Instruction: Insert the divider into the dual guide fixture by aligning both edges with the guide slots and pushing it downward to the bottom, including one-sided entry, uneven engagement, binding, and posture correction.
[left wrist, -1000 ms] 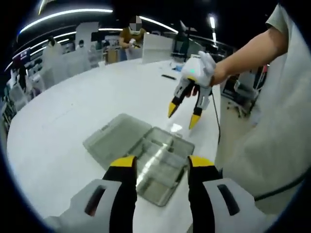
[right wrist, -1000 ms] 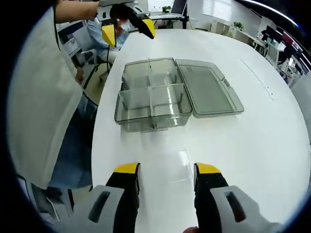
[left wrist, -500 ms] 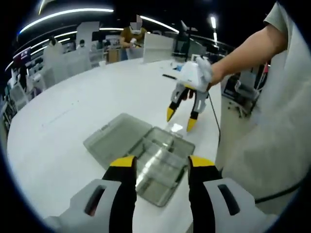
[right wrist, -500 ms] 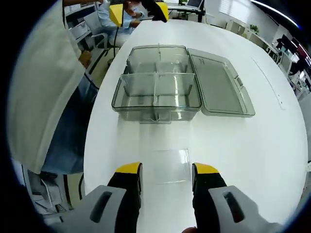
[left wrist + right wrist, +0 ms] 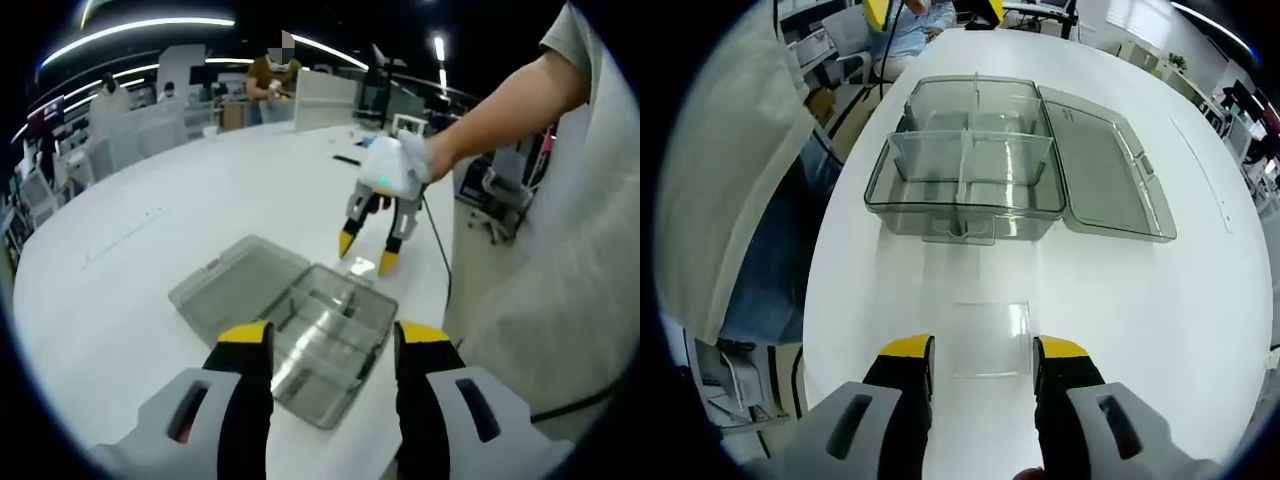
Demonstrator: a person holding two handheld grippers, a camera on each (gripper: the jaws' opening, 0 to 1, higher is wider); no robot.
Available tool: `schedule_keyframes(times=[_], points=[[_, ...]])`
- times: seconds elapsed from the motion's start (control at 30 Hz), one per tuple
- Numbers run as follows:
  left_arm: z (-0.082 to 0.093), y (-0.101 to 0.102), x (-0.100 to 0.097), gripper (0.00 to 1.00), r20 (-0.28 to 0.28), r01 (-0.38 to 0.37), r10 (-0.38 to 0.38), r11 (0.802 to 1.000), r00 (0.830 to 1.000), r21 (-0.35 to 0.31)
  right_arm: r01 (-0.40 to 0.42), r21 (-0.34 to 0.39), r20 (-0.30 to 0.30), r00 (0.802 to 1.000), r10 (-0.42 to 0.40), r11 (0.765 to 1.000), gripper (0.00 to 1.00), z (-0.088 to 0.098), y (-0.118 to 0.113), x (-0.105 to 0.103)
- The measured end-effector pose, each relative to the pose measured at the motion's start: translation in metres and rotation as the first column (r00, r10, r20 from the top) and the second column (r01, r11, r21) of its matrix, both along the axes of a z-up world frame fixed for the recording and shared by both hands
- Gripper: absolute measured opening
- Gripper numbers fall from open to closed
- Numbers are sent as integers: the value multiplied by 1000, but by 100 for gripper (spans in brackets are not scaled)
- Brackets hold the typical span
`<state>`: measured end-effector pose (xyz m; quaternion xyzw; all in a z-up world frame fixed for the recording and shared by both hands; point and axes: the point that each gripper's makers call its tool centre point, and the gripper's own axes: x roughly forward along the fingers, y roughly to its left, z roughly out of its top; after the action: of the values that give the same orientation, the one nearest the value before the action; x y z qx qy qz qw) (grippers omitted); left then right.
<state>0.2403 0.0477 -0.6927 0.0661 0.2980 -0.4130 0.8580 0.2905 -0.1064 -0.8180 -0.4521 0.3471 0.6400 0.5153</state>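
A clear plastic box (image 5: 320, 330) with inner partitions lies on the white table, its lid (image 5: 230, 285) folded open beside it. My left gripper (image 5: 333, 335) hovers open above the box's near side, holding nothing. My right gripper (image 5: 366, 253) points down at the table past the box, its jaws apart. In the right gripper view a clear flat divider (image 5: 985, 325) lies on the table in front of the box (image 5: 970, 170) and the lid (image 5: 1105, 165). My right gripper (image 5: 983, 347) stands open with a fingertip on each side of the divider's near edge. Whether they touch it is unclear.
The white table (image 5: 1160, 320) curves to an edge at the left of the right gripper view, where a person's pale shirt (image 5: 720, 150) stands close. Office chairs, desks and a seated person (image 5: 272, 70) lie beyond the table's far side.
My right gripper has come down and forward, so its jaws now flank the flat divider and the box sits higher in its view. The left gripper has barely shifted.
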Motion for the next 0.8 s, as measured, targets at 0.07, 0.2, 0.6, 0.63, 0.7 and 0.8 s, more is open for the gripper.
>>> schedule_keyframes(times=[0.07, 0.2, 0.6, 0.63, 0.7, 0.8], points=[[-1, 0, 0, 48, 0, 0, 0, 1000, 1000, 1, -4, -5, 4, 1000, 4, 1000, 35, -1, 0, 0], [-2, -1, -2, 52, -6, 3, -3, 1000, 1000, 4, -11, -10, 8, 1000, 11, 1000, 34, -2, 0, 1], [-6, 0, -3, 59, -16, 0, 0, 1000, 1000, 8, -17, -20, -9, 1000, 16, 1000, 32, -3, 1, 2], [-7, -1, -4, 60, -17, 1, -1, 1000, 1000, 8, -17, -22, -10, 1000, 17, 1000, 32, -3, 1, 3], [-7, -1, -5, 62, -18, 6, -6, 1000, 1000, 11, -27, -30, -7, 1000, 27, 999, 30, -2, 1, 3], [-7, -2, -5, 63, -17, 8, -7, 1000, 1000, 12, -34, -40, -3, 999, 34, 999, 29, -2, 1, 4]])
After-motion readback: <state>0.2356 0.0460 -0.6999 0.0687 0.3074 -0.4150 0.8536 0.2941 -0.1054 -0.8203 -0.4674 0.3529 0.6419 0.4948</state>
